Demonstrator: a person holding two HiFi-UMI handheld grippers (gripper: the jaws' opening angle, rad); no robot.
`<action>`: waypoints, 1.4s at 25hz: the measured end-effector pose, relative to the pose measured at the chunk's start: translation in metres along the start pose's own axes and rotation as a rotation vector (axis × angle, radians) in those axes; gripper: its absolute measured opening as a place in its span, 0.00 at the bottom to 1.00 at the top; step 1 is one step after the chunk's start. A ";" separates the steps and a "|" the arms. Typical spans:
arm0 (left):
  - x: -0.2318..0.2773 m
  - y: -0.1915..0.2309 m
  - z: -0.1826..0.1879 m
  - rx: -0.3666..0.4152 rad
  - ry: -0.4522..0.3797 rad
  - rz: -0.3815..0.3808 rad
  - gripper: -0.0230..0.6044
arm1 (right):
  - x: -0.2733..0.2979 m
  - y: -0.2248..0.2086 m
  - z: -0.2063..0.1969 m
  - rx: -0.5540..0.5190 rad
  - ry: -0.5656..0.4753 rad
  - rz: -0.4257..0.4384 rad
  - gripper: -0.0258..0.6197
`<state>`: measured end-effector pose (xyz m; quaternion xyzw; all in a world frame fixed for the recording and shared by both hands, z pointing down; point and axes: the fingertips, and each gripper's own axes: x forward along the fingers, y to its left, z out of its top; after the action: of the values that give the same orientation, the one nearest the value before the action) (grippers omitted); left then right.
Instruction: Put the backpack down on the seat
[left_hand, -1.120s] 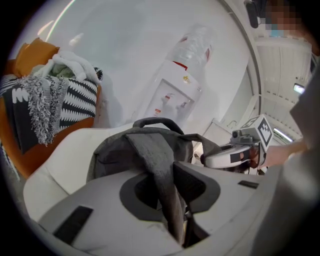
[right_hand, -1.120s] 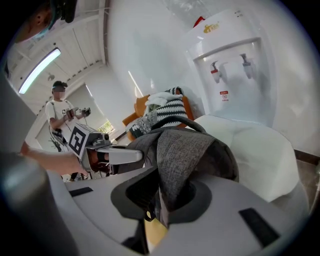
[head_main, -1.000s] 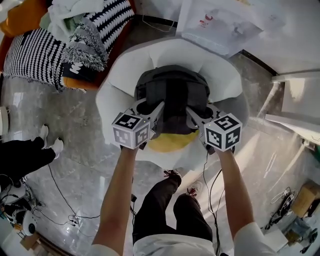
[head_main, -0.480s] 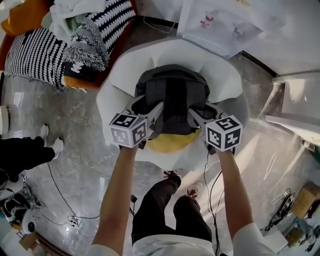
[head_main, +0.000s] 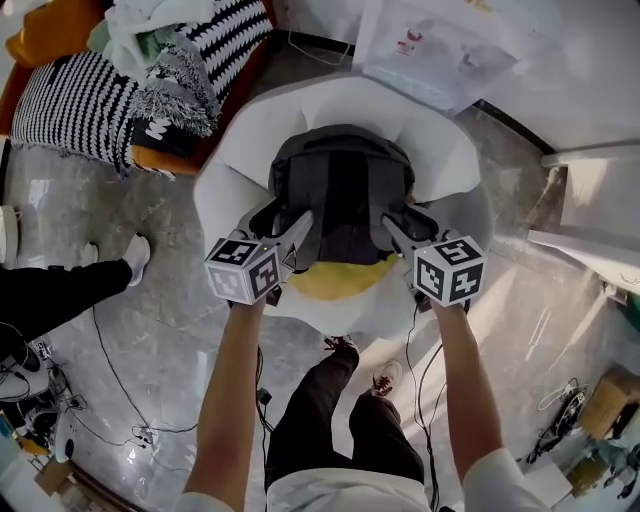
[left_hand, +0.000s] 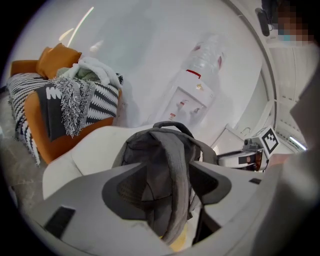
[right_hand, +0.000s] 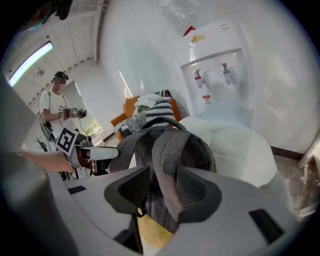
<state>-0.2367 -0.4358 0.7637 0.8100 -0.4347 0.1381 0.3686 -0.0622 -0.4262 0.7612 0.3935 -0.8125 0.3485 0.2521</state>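
Head view: left gripper (head_main: 279, 219), right gripper (head_main: 408, 219) just opened around backpack straps (left_hand: 176, 175).

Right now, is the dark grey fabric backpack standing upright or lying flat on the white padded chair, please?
Upright: the grey backpack stands on the white chair, its handle uppermost.
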 end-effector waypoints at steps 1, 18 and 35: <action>-0.002 -0.001 -0.001 -0.001 -0.001 0.004 0.50 | -0.003 -0.001 0.000 -0.002 -0.001 -0.005 0.27; -0.043 -0.039 -0.022 0.036 -0.003 0.080 0.43 | -0.061 0.004 -0.019 -0.072 -0.011 -0.022 0.27; -0.102 -0.123 -0.045 0.103 -0.095 0.081 0.24 | -0.146 0.038 -0.031 -0.161 -0.083 -0.002 0.10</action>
<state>-0.1932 -0.2994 0.6806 0.8154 -0.4763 0.1365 0.2995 -0.0068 -0.3178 0.6667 0.3871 -0.8472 0.2652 0.2492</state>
